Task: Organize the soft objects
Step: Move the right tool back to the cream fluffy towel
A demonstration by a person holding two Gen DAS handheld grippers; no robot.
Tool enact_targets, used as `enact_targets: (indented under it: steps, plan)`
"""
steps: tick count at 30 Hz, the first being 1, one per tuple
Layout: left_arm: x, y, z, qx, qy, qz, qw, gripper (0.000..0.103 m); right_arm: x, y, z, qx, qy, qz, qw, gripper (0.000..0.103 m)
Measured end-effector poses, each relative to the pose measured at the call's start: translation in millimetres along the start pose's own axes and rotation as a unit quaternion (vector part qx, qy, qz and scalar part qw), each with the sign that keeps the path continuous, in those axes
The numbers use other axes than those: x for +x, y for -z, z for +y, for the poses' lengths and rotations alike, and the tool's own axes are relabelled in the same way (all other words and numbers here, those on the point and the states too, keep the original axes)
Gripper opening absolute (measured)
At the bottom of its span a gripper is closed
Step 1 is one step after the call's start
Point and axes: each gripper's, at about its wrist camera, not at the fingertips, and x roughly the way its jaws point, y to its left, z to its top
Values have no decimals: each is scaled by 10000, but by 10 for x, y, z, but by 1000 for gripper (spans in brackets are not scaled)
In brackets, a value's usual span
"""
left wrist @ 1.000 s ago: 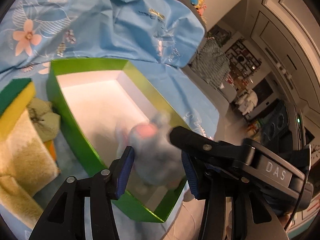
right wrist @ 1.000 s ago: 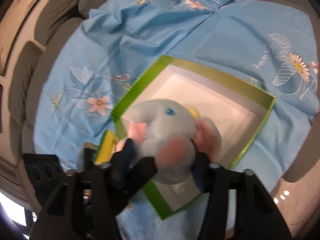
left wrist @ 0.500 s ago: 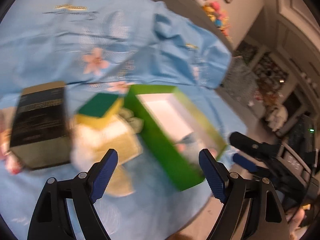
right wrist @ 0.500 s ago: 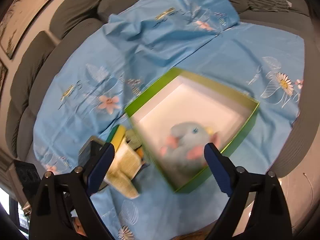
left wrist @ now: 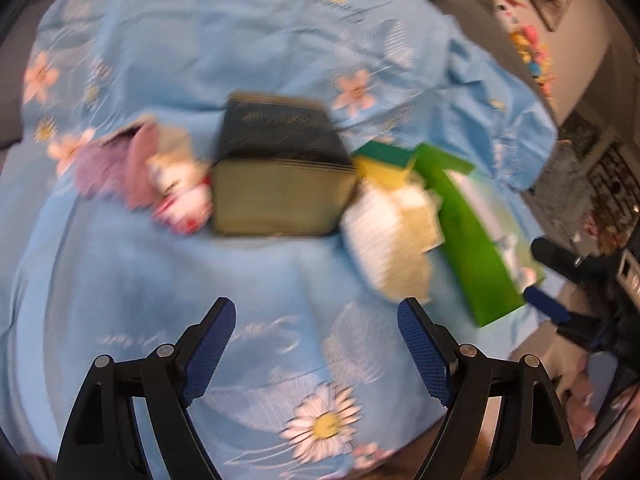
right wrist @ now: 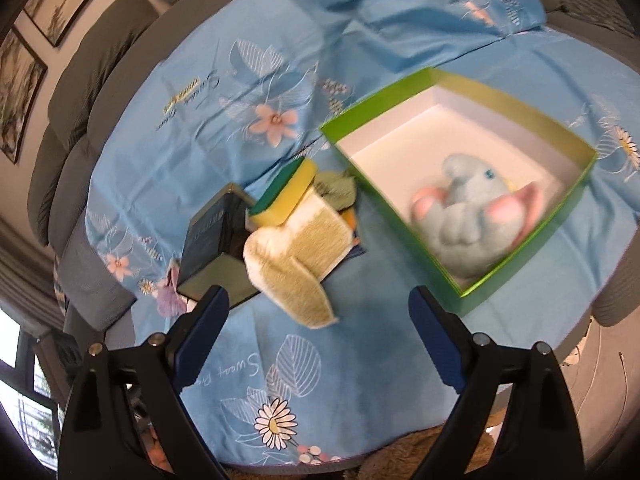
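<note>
A light blue plush elephant (right wrist: 476, 220) with pink ears lies inside the green box (right wrist: 384, 108), near its front corner. Left of the box sits a pile: a yellow-green sponge (right wrist: 284, 194), a cream and tan towel (right wrist: 300, 256) and a crumpled olive cloth (right wrist: 338, 188). My right gripper (right wrist: 316, 312) hovers open above the sheet in front of the pile, holding nothing. In the blurred left wrist view my left gripper (left wrist: 316, 320) is open and empty too, facing the dark box (left wrist: 280, 184), a pink-white plush (left wrist: 172, 184) at its left, the towel (left wrist: 388, 236) and the green box (left wrist: 476, 248).
A blue flowered sheet (right wrist: 240, 100) covers a grey sofa (right wrist: 100, 52). The dark box (right wrist: 212, 240) stands left of the pile. The right gripper's blue pad (left wrist: 546, 308) shows at the left wrist view's right edge, by a hand (left wrist: 580, 392).
Both grippers held the elephant over the green box, then opened and let it drop inside. The left gripper swung left toward the dark box. The right gripper pulled back and up.
</note>
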Motion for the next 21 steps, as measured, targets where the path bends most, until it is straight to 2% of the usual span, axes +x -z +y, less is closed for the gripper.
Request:
enact_targets:
  steps: [3, 6, 10, 12, 13, 14, 15, 17, 21]
  plan:
    - [1, 87, 191, -245, -92, 82, 9996, 84, 238, 52, 76, -95, -102, 240, 9996, 91]
    - [-37, 156, 330, -384, -239, 71, 9990, 84, 521, 107, 209, -398, -9, 454, 9982, 88]
    - [-117, 221, 467, -509, -392, 6, 9979, 84, 859, 173, 393, -881, 90, 593, 9943, 75]
    - [-142, 233, 505, -548, -402, -3, 9977, 84, 1035, 201, 452, -1078, 203, 670, 9917, 63]
    - [-163, 240, 531, -568, -403, -9, 9976, 84, 1108, 213, 470, -1183, 304, 722, 9899, 44]
    - [-178, 240, 546, -584, -408, -18, 9975, 84, 1178, 235, 491, -1313, 429, 780, 9873, 17]
    - [-194, 247, 570, -601, -415, -32, 9973, 84, 1227, 267, 513, -1464, 566, 856, 9839, 5]
    - [-223, 267, 628, -645, -445, -49, 9969, 84, 1170, 333, 548, -1653, 492, 828, 9815, 6]
    - [-237, 262, 717, -812, -449, -48, 9957, 84, 746, 505, 628, -1890, -414, 804, 9778, 6]
